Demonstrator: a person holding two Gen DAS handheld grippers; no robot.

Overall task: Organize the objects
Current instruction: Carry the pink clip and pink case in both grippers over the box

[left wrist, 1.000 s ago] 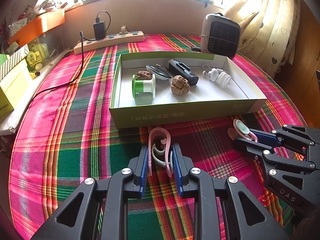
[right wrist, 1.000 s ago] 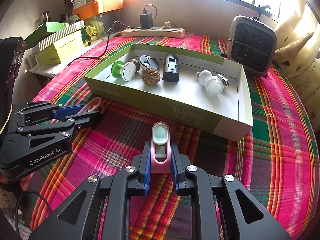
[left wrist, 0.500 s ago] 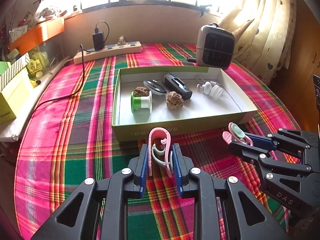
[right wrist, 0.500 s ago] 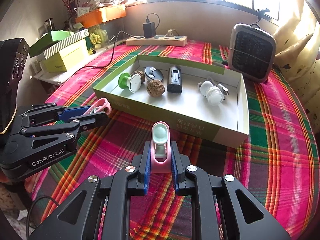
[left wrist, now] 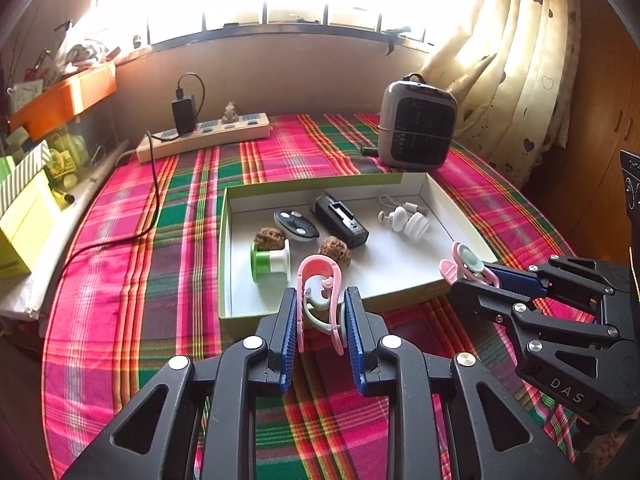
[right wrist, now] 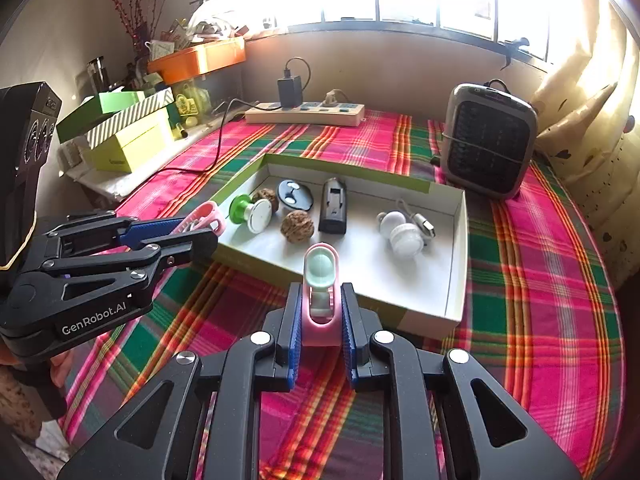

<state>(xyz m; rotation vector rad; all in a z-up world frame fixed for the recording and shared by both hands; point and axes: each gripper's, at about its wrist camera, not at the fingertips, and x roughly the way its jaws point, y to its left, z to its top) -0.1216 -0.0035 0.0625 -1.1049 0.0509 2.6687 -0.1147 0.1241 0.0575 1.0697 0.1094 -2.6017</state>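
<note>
My left gripper (left wrist: pixel 320 300) is shut on a pink clip with a mint inner piece (left wrist: pixel 319 274), held in the air just before the front wall of the green-and-white box (left wrist: pixel 316 181). In the right wrist view the left gripper (right wrist: pixel 196 232) and its pink clip (right wrist: pixel 210 214) hang at the box's left corner. My right gripper (right wrist: pixel 320 304) is shut on a second pink clip with a mint pad (right wrist: pixel 320 268), also above the box's near wall (right wrist: pixel 420 320). Inside the box lie a green spool (left wrist: pixel 270 264), two walnuts (left wrist: pixel 335 250), a key fob (left wrist: pixel 296 224), a black device (left wrist: pixel 340 220) and a white bulb lamp (left wrist: pixel 408 220).
A grey fan heater (left wrist: pixel 418 128) stands behind the box at the right. A power strip (left wrist: pixel 204 136) with a charger and a black cable lies at the back left. Yellow-green boxes (right wrist: pixel 128 140) and an orange tray (right wrist: pixel 200 60) crowd the left ledge. A curtain hangs at the right.
Both grippers have risen with their clips still held, so the box and tablecloth now sit lower and smaller in both views. Nothing in the box has moved.
</note>
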